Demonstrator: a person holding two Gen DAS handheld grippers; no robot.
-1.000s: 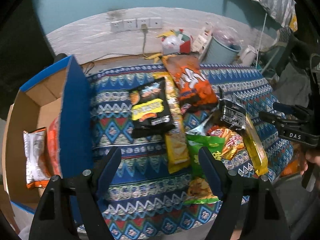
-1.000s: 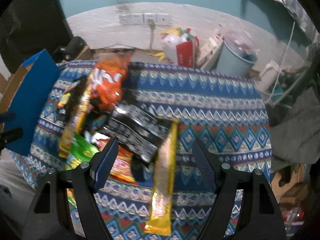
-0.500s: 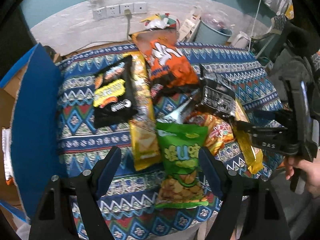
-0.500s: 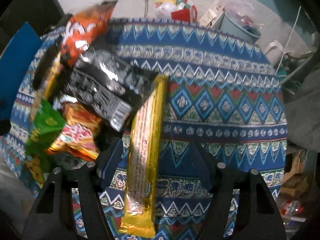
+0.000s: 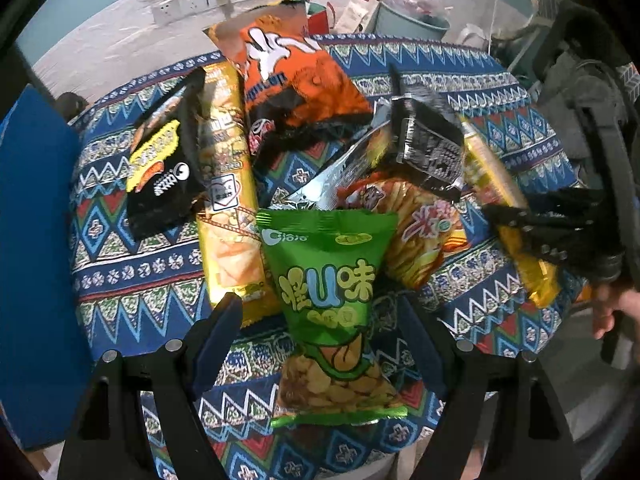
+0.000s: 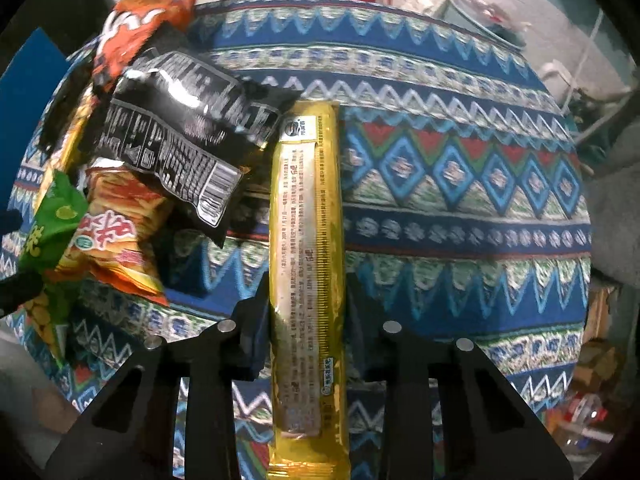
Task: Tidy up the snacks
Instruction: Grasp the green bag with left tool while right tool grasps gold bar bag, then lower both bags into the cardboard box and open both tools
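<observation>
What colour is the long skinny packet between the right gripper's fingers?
Shiny gold-yellow with small print on it, the long packet shows best in the right wrist view.

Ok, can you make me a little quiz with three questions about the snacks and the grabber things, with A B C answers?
1. Where is the green snack bag?
A. inside the blue box
B. on the patterned cloth, between the left gripper's fingers
C. on the floor

2. What colour is the long packet between the right gripper's fingers?
A. gold
B. purple
C. white

3. How are the left gripper and the right gripper set?
A. both wide open
B. left open, right closed in on the packet
C. both shut on nothing

Answers:
1 B: it lies on the patterned cloth, with a finger at either side.
2 A: its wrapper is shiny gold.
3 B: the left fingers stand apart from the bag, the right ones sit against the packet's sides.
</observation>
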